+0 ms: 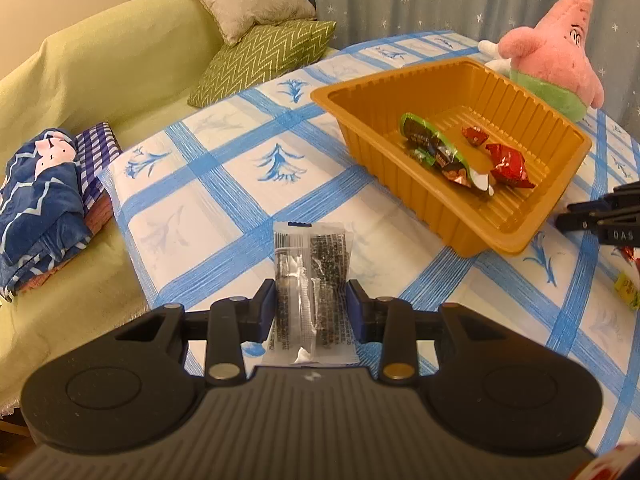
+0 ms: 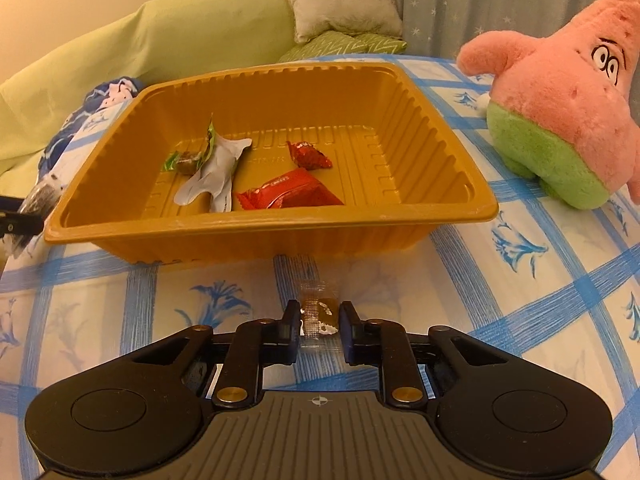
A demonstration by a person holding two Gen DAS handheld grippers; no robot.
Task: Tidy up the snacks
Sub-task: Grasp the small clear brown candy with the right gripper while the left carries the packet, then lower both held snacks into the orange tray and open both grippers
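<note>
An orange plastic tray sits on the blue-checked tablecloth. It holds a green wrapper and two red-wrapped snacks. My left gripper is shut on a clear packet with black print, held above the table left of the tray. My right gripper is shut on a small clear-wrapped brown candy, just in front of the tray's near wall. The right gripper shows at the right edge of the left wrist view.
A pink and green plush star stands at the table's far right. Loose yellow and red wrappers lie at the right edge. A green sofa with cushions and a folded blue blanket lies left of the table.
</note>
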